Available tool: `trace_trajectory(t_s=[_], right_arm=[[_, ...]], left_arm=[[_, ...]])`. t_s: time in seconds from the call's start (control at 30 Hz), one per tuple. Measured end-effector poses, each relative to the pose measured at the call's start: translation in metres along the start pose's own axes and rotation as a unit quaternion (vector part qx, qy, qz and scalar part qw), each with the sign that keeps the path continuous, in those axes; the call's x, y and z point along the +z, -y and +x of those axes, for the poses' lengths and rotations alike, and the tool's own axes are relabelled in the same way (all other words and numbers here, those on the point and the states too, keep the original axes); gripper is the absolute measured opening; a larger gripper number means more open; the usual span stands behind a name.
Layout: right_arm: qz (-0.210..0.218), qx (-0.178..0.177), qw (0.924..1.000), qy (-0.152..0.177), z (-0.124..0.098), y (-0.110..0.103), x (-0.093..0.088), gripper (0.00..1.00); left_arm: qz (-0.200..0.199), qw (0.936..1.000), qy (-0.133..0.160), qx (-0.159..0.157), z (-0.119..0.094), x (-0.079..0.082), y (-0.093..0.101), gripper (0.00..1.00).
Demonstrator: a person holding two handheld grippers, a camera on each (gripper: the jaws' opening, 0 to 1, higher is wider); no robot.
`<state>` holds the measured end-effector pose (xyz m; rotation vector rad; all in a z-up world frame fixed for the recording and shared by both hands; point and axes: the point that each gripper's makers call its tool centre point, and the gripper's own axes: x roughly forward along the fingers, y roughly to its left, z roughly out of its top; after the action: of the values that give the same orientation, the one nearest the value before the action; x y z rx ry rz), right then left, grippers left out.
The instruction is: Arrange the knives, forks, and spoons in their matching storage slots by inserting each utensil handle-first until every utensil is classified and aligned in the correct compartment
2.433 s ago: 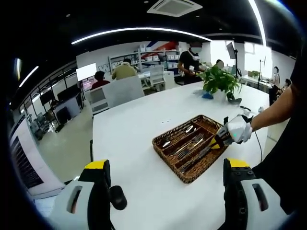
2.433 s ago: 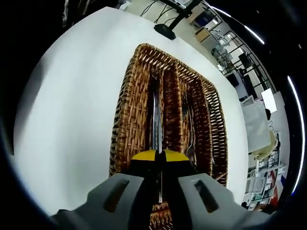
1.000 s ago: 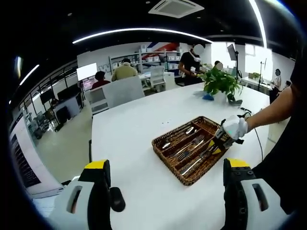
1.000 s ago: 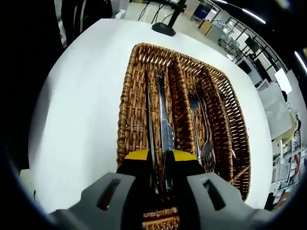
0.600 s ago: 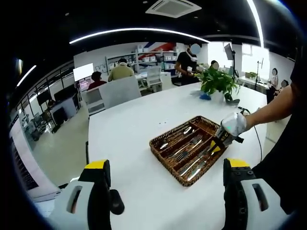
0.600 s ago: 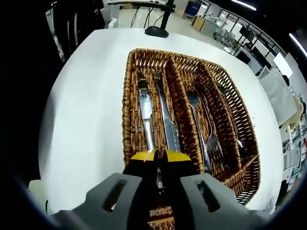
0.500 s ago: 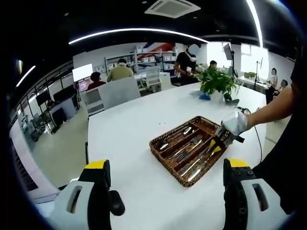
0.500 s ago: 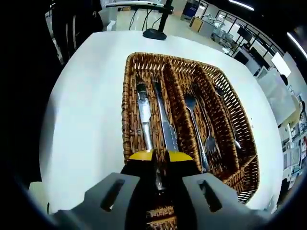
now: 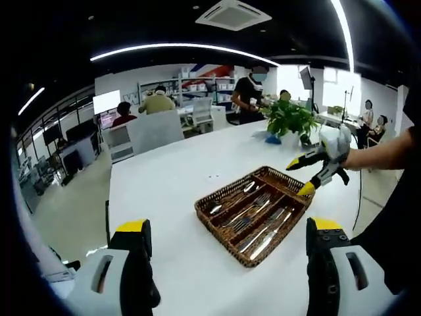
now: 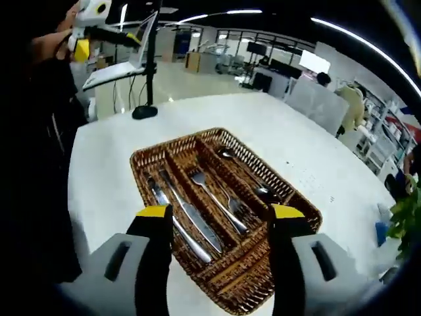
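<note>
A brown wicker basket (image 9: 205,214) (image 10: 136,166) with three long compartments rests on the white table (image 9: 171,191). Two knives (image 10: 186,219) (image 9: 262,238) lie side by side in one outer slot, forks (image 10: 217,195) (image 9: 247,214) in the middle, spoons (image 10: 256,186) (image 9: 230,197) in the other outer slot. My right gripper (image 10: 220,214) (image 9: 300,176) hangs open above the basket's near end, holding nothing. My left gripper (image 9: 228,263) stays wide open and low, well back from the basket; it also shows as a small shape (image 10: 84,20) in a hand at the top left.
A potted plant (image 9: 289,118) stands at the table's far side. A black stand base (image 10: 141,112) and a laptop (image 10: 118,69) sit near one corner. White chairs and several people are beyond the table. Bare tabletop surrounds the basket.
My right gripper has opened, let go of the knife and pulled up and back from the basket. The knife now lies in the slot beside the other knife. Left gripper unchanged.
</note>
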<state>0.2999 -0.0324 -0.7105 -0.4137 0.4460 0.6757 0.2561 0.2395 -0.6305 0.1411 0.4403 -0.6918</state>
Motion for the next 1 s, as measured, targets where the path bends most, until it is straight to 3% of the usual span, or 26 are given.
trace_trajectory(t_s=[0.03, 0.1, 0.13, 0.2, 0.23, 0.27, 0.37, 0.5, 0.7, 0.83, 1.0], right_arm=[[0.041, -0.005, 0.9990, 0.020, -0.012, 0.006, 0.007, 0.68], [0.071, -0.017, 0.9961, 0.050, -0.028, 0.019, 0.014, 0.78], [0.083, -0.015, 0.9954, 0.044, -0.034, 0.021, 0.011, 0.81], [0.062, -0.015, 0.9971, 0.040, -0.050, 0.026, 0.010, 0.90], [0.062, -0.023, 0.9966, 0.050, -0.056, 0.031, 0.012, 0.95], [0.071, -0.029, 0.9954, 0.057, -0.061, 0.035, 0.012, 1.00], [0.112, -0.008, 0.9929, 0.040, -0.073, 0.034, -0.001, 1.00], [0.113, -0.006, 0.9934, 0.020, -0.085, 0.032, -0.014, 1.00], [0.124, -0.044, 0.9905, 0.040, -0.107, 0.042, -0.010, 1.00], [0.136, -0.050, 0.9880, 0.054, -0.127, 0.046, -0.005, 1.00], [0.139, -0.059, 0.9881, 0.029, -0.139, 0.051, -0.022, 1.00]], left_arm=[[-0.017, 0.9998, 0.000, -0.004, 0.001, -0.001, 0.004, 0.99], [-0.020, 0.9994, 0.028, -0.004, 0.004, 0.004, 0.008, 0.99], [-0.026, 0.9993, 0.028, 0.007, 0.005, 0.001, 0.008, 0.99], [-0.031, 0.9991, 0.024, 0.015, 0.006, 0.000, 0.013, 0.99], [-0.026, 0.9986, 0.041, 0.020, 0.005, 0.006, 0.018, 0.99], [-0.025, 0.9988, 0.038, 0.020, 0.005, 0.005, 0.021, 0.99], [-0.019, 0.9987, 0.035, 0.032, 0.004, 0.004, 0.025, 0.99], [-0.033, 0.9973, 0.049, 0.044, -0.003, 0.011, 0.027, 0.99], [-0.027, 0.9968, 0.052, 0.055, -0.007, 0.003, 0.023, 0.99], [-0.016, 0.9963, 0.062, 0.058, -0.013, 0.009, 0.022, 0.99], [-0.020, 0.9971, 0.047, 0.057, -0.017, 0.003, 0.022, 0.99]])
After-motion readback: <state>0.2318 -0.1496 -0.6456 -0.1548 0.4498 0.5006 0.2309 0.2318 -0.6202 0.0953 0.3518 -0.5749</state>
